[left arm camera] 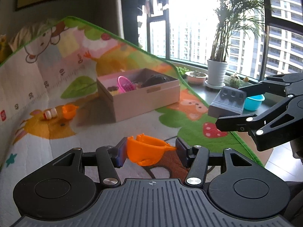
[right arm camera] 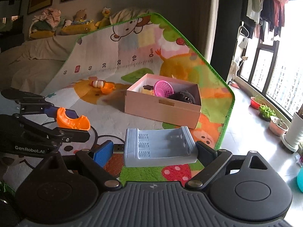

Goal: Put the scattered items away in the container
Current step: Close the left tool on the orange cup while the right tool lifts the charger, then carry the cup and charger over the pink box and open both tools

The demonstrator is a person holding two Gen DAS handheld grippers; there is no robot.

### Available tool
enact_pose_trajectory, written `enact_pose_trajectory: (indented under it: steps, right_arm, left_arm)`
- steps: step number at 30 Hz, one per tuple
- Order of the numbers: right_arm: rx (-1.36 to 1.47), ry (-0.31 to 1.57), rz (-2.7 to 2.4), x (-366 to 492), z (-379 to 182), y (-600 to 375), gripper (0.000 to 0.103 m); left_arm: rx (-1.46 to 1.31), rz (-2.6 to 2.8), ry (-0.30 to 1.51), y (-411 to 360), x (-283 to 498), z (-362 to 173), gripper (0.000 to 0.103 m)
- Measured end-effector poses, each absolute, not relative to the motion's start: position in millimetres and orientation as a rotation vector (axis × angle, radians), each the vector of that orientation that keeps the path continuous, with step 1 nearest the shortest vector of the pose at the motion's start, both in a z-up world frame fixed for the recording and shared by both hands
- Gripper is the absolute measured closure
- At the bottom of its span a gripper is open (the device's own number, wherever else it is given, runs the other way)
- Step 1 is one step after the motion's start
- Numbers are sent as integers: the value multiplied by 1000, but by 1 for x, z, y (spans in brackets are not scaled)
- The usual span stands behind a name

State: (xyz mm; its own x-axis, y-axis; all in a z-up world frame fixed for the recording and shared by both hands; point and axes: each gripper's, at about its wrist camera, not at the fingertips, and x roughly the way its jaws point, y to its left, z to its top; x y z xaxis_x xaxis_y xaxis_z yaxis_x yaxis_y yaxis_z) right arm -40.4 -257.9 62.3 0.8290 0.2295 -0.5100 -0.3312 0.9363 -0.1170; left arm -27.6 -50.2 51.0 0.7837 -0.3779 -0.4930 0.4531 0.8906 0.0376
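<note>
Two grippers hang above the play mat (right arm camera: 113,43) short of the pink box (right arm camera: 162,107), the right gripper (right arm camera: 151,151) clamping a grey battery tray (right arm camera: 159,145), the left gripper (left arm camera: 150,152) pinching an orange toy cup (left arm camera: 147,151).

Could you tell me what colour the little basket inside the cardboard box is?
Bright pink plastic basket, clearest in the right wrist view.

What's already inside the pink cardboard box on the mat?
Inside the pink cardboard box: a magenta plastic basket, a black plush toy and a small yellowish item with a dark piece on it. Whatever lies beneath them or behind the near wall is hidden.
</note>
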Motion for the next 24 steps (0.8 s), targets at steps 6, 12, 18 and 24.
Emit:
enact_pose_trajectory:
  steps: [6, 12, 18, 24]
  right_arm:
    - [-223, 542, 306, -31, 56, -258, 11]
    - [-232, 521, 279, -1, 66, -268, 11]
    - [-198, 430, 316, 62, 101, -277, 11]
    - [-40, 375, 321, 156, 132, -283, 11]
  left_arm:
    - [162, -442, 504, -50, -16, 53, 44]
    - [194, -452, 484, -55, 20, 67, 44]
    - [204, -483, 432, -69, 89, 89, 44]
    - [219, -484, 422, -93, 161, 95, 44]
